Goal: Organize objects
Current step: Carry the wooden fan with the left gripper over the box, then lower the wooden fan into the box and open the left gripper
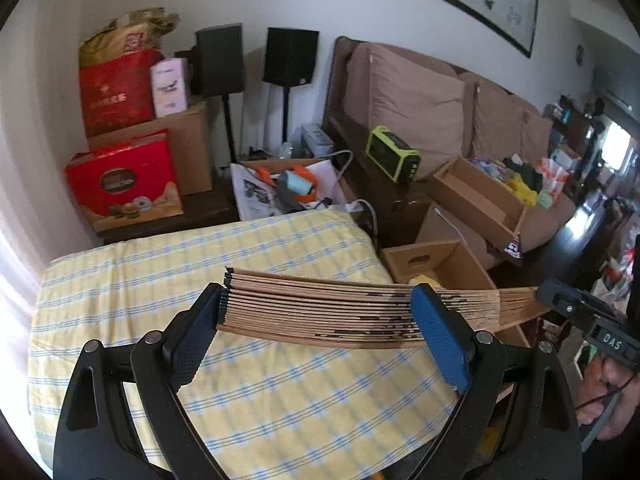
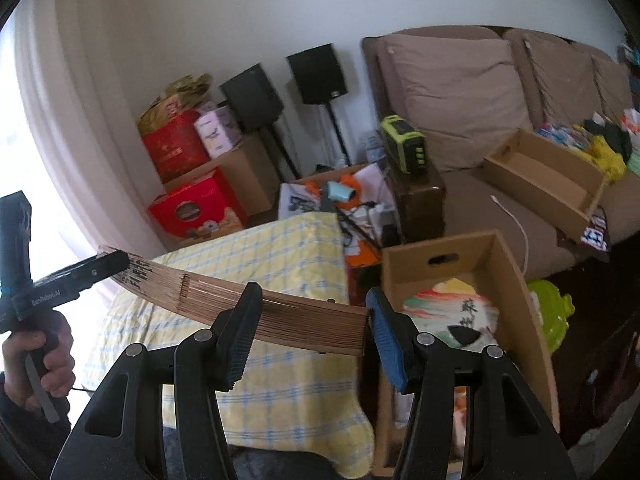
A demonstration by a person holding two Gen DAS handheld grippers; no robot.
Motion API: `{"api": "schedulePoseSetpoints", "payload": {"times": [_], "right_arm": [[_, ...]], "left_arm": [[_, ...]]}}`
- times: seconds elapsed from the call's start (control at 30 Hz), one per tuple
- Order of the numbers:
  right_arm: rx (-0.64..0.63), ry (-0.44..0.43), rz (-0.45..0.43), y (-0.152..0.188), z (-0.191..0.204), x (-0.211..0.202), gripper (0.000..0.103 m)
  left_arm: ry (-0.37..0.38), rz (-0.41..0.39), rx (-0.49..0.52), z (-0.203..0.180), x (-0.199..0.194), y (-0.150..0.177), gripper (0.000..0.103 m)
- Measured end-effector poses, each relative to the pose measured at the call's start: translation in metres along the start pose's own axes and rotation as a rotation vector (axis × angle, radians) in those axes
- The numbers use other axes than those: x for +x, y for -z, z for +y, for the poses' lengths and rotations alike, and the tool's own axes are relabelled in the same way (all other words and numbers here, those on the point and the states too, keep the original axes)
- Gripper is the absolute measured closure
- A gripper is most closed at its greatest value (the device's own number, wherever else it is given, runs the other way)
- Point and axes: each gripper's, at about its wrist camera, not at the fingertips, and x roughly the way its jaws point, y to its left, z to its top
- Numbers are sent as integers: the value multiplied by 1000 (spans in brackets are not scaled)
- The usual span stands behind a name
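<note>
Fan (image 1: 320,312) | clamped at both ends | left hand-held gripper (image 1: 320,320), right hand-held gripper (image 2: 310,328) gripping it

A cluttered home living room: brown sofa (image 1: 420,96), speakers on stands (image 1: 292,58), stacked gift boxes (image 1: 124,180).

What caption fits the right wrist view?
Both grippers, right and left, hold a folded wooden slat fan over the yellow checked cloth, beside an open cardboard box.
</note>
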Motion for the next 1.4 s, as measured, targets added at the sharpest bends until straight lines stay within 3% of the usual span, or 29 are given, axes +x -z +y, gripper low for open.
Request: {"api": "schedulePoseSetpoints", "payload": {"times": [0.27,0.43,0.6,0.63,0.73,0.83,0.93,1.2,1.4], "right_arm": [[102,85,-20,5,-69,-20,50],[183,150,-21,19,-130,-27,56],[367,231,89,69,-211,-7,55],[396,241,124,84,-224,-1,55],[418,249,225,119,-244,14,75],[378,214,308,143,-235,28,75],[327,196,332,147,-220,34,75],[289,187,312,140,-202,21,74],[269,225,263,125,-186,-17,74]], "left_arm": [[55,27,58,-79,54,-20,11],[136,83,76,-137,120,-26,18],[181,218,127,-192,200,-2,20],[189,240,139,-199,211,6,27],[281,324,121,-212,234,25,34],[251,318,173,-224,234,36,34],[238,296,193,-221,222,35,32],[256,259,162,-194,176,9,26],[210,231,194,-184,119,11,21]]}}
